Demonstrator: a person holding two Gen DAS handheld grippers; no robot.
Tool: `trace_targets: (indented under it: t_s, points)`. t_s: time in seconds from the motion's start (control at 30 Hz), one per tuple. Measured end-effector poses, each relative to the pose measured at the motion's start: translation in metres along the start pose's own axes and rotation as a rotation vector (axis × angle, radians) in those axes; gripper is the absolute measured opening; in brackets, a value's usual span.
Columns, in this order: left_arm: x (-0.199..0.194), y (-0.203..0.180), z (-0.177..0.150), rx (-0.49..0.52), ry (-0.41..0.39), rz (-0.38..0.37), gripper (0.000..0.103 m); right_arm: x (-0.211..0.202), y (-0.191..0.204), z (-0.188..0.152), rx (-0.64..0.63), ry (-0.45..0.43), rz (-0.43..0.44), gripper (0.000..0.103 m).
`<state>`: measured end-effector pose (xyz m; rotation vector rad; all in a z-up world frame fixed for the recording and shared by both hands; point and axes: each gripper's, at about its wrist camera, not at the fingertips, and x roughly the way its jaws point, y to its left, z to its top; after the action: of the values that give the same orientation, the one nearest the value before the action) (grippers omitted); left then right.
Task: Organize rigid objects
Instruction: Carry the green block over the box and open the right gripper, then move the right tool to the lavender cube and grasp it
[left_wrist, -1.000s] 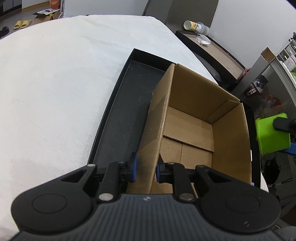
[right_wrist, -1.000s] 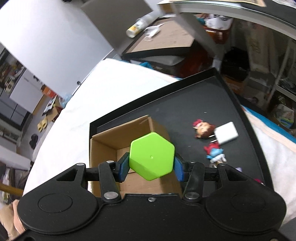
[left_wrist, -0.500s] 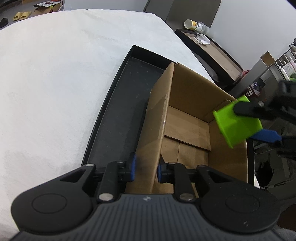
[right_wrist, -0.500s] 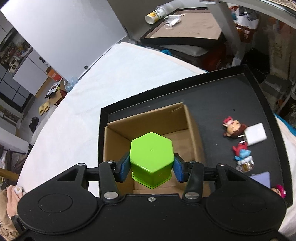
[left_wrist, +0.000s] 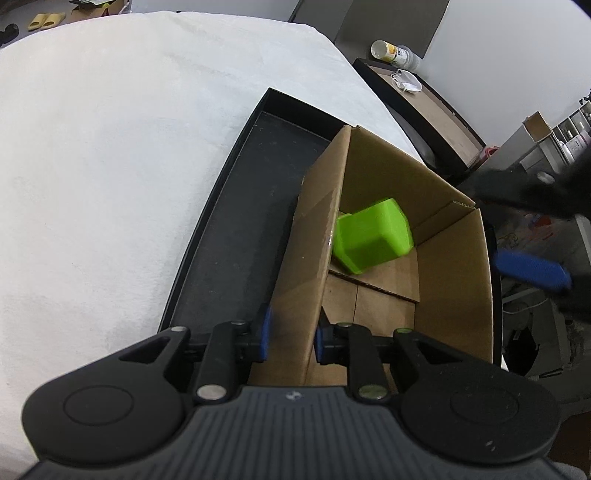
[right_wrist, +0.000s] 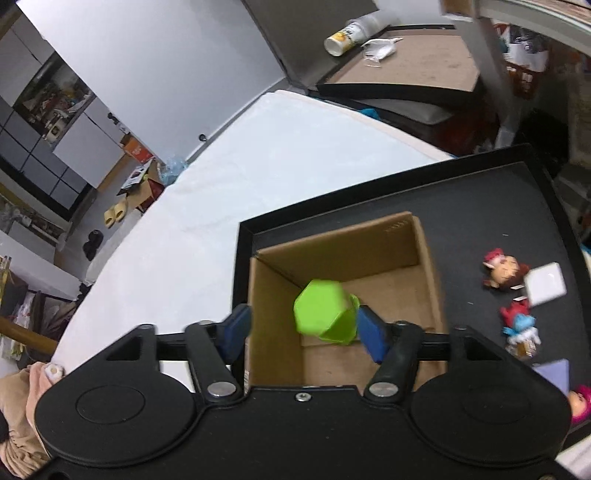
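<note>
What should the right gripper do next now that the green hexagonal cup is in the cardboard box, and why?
Probably swing the right gripper over to the figurines on the black tray. Its jaws are spread, and the green hexagonal cup lies tipped inside the cardboard box, so that item looks done. The left gripper clamps the box wall and should probably keep it steady.
</note>
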<state>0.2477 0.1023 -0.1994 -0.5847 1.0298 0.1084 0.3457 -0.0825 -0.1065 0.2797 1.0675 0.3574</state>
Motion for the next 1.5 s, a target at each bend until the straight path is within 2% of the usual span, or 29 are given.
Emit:
trace_targets:
  t_s: [0.07,0.17,0.87,1.2,1.5]
  points:
    - [0.000,-0.001,0.000,0.004,-0.001,0.005,0.021,-0.008,-0.005,-0.003,-0.007,-0.006,-0.032,0.081]
    - [0.000,-0.003,0.000,0.006,-0.003,0.010,0.021,-0.019,-0.016,-0.006,0.005,-0.002,-0.067,0.082]
    - [-0.001,-0.006,0.003,-0.017,-0.003,0.046,0.021,-0.067,-0.112,-0.022,0.158,-0.022,-0.222,0.084]
    - [-0.001,-0.006,0.003,-0.030,-0.001,0.054,0.021,-0.053,-0.144,-0.036,0.231,0.049,-0.286,0.084]
    - [-0.002,-0.005,0.002,-0.026,-0.002,0.051,0.021,-0.026,-0.147,-0.039,0.164,0.163,-0.335,0.084]
